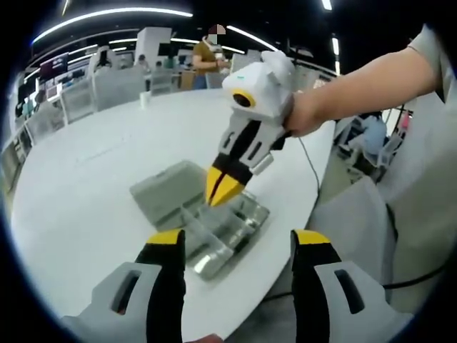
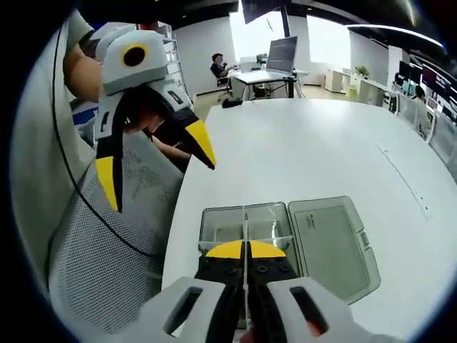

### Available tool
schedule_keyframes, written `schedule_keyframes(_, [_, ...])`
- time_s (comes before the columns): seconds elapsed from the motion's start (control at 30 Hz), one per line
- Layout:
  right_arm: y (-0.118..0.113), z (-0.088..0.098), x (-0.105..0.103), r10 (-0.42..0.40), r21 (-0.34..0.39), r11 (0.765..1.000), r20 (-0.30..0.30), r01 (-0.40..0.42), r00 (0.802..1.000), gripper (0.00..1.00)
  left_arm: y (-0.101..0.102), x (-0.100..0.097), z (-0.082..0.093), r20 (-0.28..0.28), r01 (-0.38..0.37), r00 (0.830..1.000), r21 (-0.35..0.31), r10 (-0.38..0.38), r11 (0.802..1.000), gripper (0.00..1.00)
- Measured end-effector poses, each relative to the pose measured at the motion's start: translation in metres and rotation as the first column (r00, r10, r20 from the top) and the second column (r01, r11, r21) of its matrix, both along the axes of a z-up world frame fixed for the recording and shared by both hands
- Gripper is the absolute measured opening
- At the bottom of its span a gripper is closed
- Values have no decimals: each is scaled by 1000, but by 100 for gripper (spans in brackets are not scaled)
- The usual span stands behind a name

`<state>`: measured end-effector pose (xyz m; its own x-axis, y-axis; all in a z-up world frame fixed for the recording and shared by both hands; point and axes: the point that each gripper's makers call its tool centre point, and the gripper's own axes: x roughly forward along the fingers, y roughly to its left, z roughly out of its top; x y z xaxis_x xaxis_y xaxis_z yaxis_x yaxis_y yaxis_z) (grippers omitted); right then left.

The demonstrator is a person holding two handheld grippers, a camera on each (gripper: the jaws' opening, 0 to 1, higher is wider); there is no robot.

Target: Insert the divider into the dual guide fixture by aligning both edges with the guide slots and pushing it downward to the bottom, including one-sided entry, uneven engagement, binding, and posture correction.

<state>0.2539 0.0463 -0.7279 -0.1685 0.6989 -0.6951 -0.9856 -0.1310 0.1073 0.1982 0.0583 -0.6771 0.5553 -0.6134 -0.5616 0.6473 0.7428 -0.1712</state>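
The right gripper [image 2: 245,251] is clamped on the thin clear divider [image 2: 245,229], held upright on edge, its long axis running away over the clear fixture box [image 2: 275,223] near the tabletop [image 2: 321,143] edge. The left gripper [image 1: 239,239] hovers beside, jaws spread.

A broad white counter [image 2: 321,150] fills an open-plan office. Curved strip lights [image 1: 107,18] run overhead. Beyond stand a desk with a monitor [image 2: 281,53], bright windows [image 2: 328,39], and what may be white partitions [image 1: 107,86]. A grey mesh chair [image 2: 121,243] stands beside the counter.
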Motion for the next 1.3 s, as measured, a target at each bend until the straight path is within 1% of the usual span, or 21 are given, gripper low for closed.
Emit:
schedule_keyframes(0.07, [0, 0, 0, 11, -9, 1000, 5, -11, 1000, 0, 0, -1, -1, -2, 2, 1000, 1, -2, 1000, 58])
schedule_keyframes(0.27, [0, 0, 0, -1, 5, 1000, -9, 1, 1000, 0, 0, -2, 0, -2, -2, 1000, 1, 2, 1000, 58])
schedule_keyframes(0.3, [1, 0, -1, 9, 9, 1000, 0, -9, 1000, 0, 0, -2, -1, -2, -1, 1000, 2, 1, 1000, 58])
schedule_keyframes(0.4, [1, -1, -1, -1, 14, 1000, -8, 1, 1000, 0, 0, -2, -1, -4, -2, 1000, 2, 2, 1000, 58])
schedule_keyframes(0.43, [2, -2, -1, 9, 21, 1000, 0, -9, 1000, 0, 1, -2, -1, -4, -1, 1000, 3, 1, 1000, 58])
schedule_keyframes(0.47, [2, -2, 0, 1, 20, 1000, -9, 0, 1000, 0, 1, -2, -1, -4, -1, 1000, 2, 1, 1000, 58])
schedule_keyframes(0.67, [2, -2, -1, 5, 27, 1000, 7, -5, 1000, 0, 1, -1, -1, -1, -3, 1000, 3, 3, 1000, 58])
schedule_keyframes(0.7, [3, -2, 0, -3, 29, 1000, 2, 3, 1000, 0, 1, 0, -1, -1, -4, 1000, 3, 4, 1000, 58])
schedule_keyframes(0.73, [-9, -16, -3, 26, -43, 999, 16, -25, 1000, 0, 1, -1, -1, -1, -4, 1000, 2, 4, 1000, 58])
schedule_keyframes(0.77, [-11, -25, -3, 2, -49, 999, 10, -1, 1000, 0, 1, -1, -1, -1, -3, 1000, 2, 3, 1000, 58])
schedule_keyframes(0.8, [-4, -20, -5, -58, 26, 998, -54, 60, 997, 0, 1, -1, 0, 3, -4, 1000, 3, 4, 1000, 58])
schedule_keyframes(0.87, [-7, -16, -2, -38, 16, 999, -17, 39, 999, 0, 3, -1, 1, 4, -16, 1000, -4, 16, 1000, 58])
schedule_keyframes(0.97, [-5, -16, -1, -33, 21, 999, -17, 33, 999, 0, 6, -5, -6, -7, -15, 1000, 5, 15, 1000, 58])
schedule_keyframes(1.1, [-4, -19, -2, -8, 5, 1000, -4, 9, 1000, 0, 6, -4, -5, -6, -28, 1000, -5, 28, 1000, 58])
schedule_keyframes(1.17, [-4, -21, -2, -9, -4, 1000, -8, 9, 1000, 0, 6, -4, -5, -4, -30, 1000, -7, 30, 1000, 58])
schedule_keyframes(1.23, [-5, -21, -2, 9, -7, 1000, 7, -9, 1000, 0, 7, -3, -5, -2, -35, 999, -10, 35, 999, 58])
schedule_keyframes(1.3, [-5, -22, -2, 6, -9, 1000, 2, -6, 1000, 0, 9, -2, -5, -1, -40, 999, -11, 40, 999, 58])
